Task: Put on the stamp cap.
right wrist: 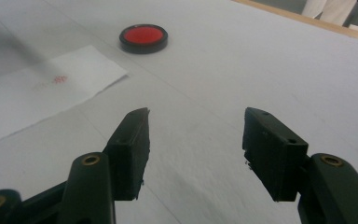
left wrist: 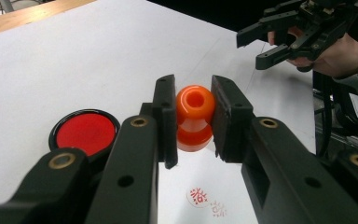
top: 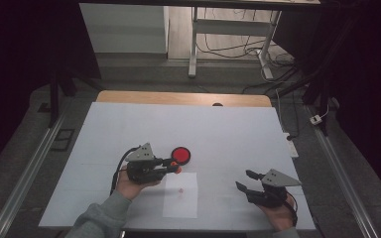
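My left gripper [top: 176, 166] is shut on an orange knob-shaped stamp [left wrist: 195, 116], which it holds just above the white sheet of paper [top: 181, 201]. The paper carries red stamp marks [left wrist: 199, 196]. A round ink pad [top: 181, 154], red in a black case, lies on the table right behind the left gripper's tips. My right gripper [top: 244, 180] hovers near the table's front right, open, with nothing between its jaws. In the right gripper view the jaws [right wrist: 196, 116] point over bare table toward the ink pad [right wrist: 143, 36] and the paper [right wrist: 37, 98].
The white table top [top: 218, 129] ends in a wooden strip [top: 183, 98] at the back. Beyond it stand a desk frame [top: 193, 44] and loose cables [top: 278, 64] on the floor. Metal rails [top: 25, 173] run along both sides of the table.
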`<state>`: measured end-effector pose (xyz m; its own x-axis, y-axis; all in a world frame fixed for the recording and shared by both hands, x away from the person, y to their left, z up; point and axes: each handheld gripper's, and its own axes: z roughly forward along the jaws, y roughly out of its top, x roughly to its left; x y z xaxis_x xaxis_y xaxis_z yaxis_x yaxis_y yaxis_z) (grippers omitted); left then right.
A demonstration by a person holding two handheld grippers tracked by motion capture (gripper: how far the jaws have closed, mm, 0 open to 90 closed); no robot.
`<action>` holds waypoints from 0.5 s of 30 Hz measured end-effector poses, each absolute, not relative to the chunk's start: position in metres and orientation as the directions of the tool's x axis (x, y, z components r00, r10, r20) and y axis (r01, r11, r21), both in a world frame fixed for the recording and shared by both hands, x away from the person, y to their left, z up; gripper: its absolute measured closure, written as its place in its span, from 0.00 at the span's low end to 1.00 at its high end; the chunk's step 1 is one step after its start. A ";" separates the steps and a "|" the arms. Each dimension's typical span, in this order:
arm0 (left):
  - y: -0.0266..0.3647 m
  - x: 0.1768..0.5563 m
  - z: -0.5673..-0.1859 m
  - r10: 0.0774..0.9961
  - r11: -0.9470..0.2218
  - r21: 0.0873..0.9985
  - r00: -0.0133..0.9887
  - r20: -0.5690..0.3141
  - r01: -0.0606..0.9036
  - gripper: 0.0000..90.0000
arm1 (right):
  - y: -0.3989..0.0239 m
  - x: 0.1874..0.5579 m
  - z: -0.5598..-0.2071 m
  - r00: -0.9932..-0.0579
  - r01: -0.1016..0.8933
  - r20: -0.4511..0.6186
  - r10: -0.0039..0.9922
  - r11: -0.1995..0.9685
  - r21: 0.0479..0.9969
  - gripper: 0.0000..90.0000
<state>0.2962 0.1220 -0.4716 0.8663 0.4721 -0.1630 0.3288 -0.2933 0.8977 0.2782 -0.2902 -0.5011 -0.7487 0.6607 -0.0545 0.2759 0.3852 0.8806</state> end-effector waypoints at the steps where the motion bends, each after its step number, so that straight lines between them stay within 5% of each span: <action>1: 0.123 0.296 -0.471 0.474 -0.293 0.898 0.866 -0.162 0.328 0.81 | -0.293 0.277 -0.502 -0.745 0.280 -0.052 0.665 0.382 0.880 0.46; 15: 0.132 0.299 -0.467 0.505 -0.284 0.901 0.850 -0.150 0.328 0.81 | -0.292 0.280 -0.505 -0.757 0.274 -0.067 0.650 0.408 0.871 0.46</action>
